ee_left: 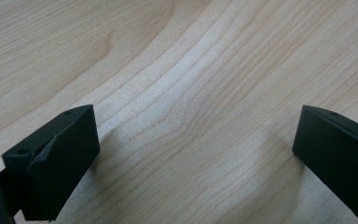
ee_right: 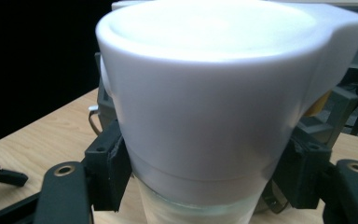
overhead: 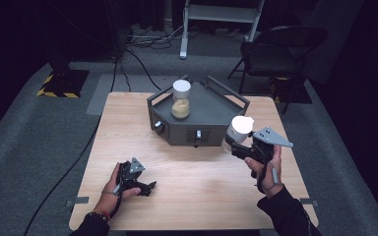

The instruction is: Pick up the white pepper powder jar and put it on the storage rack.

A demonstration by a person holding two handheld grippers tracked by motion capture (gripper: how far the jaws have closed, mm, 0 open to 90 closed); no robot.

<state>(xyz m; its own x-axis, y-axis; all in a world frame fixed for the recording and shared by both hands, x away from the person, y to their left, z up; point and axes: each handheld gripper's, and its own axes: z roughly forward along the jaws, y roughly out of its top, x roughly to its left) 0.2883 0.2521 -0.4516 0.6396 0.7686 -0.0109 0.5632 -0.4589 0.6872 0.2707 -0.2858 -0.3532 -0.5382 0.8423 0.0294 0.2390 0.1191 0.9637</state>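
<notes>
Right claw [overhead: 232, 145] clamped on one white-lidded jar [overhead: 239, 129], left claw [overhead: 147, 188] open, empty, second jar [overhead: 180, 99] on tray [overhead: 211, 110]

Dim bkgd, lid glare, soft focus

A light wooden table [overhead: 192, 167] carries a dark grey tray [overhead: 211, 115] toward its far edge.

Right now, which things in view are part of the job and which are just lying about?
In the job:
- white-lidded jar, clamped in the right gripper beside the tray
- grey tray
- jar of tan powder standing on the tray

Lying about:
- left gripper, jaws open and empty over the wooden table
- folding chair behind the table
- floor cables
</notes>
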